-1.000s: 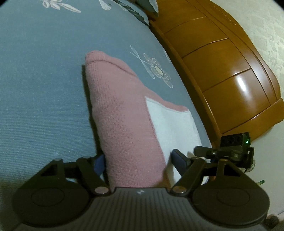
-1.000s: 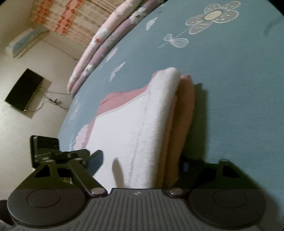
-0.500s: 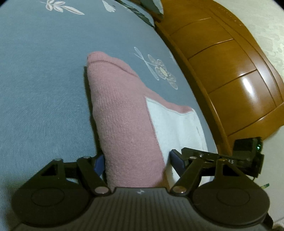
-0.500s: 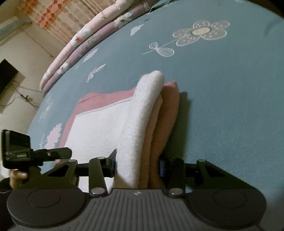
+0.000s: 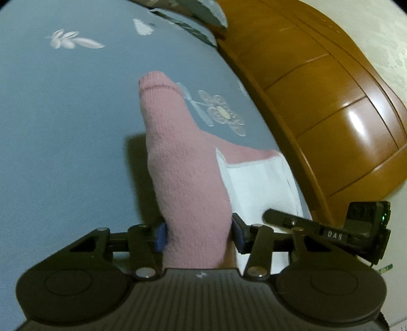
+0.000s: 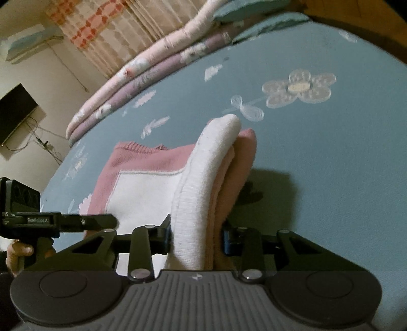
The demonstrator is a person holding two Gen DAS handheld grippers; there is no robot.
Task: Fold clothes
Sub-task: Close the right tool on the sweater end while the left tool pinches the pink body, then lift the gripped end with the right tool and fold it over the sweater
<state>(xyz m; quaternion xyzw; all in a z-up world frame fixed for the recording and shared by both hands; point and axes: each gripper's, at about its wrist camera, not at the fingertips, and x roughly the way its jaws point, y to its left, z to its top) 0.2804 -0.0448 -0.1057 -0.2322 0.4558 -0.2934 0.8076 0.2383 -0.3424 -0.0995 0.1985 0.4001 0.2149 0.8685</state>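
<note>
A pink and white knit sweater (image 5: 183,163) lies folded on a blue flowered bedsheet (image 5: 63,127). My left gripper (image 5: 198,236) has its jaws closing, and the blue pads press a bunched pink fold raised off the sheet. In the right wrist view the sweater (image 6: 147,188) shows a white panel with a pink border. My right gripper (image 6: 195,236) is also closing, its pads squeezing a thick white and pink stack of layers lifted above the sheet. Each view shows the other gripper beside the sweater, the right gripper (image 5: 330,229) and the left gripper (image 6: 51,221), the latter held by a hand (image 6: 17,252).
A glossy wooden bed board (image 5: 330,101) runs along the sheet's right side, with a pillow (image 5: 203,12) at the top. Folded pink and lilac quilts (image 6: 152,76) lie at the far end. A dark screen (image 6: 15,112) hangs on the wall beside curtains.
Both pairs of jaws have narrowed onto the sweater's folded edges. Both grippers have risen, lifting the fabric so a wider shadow shows beneath it.
</note>
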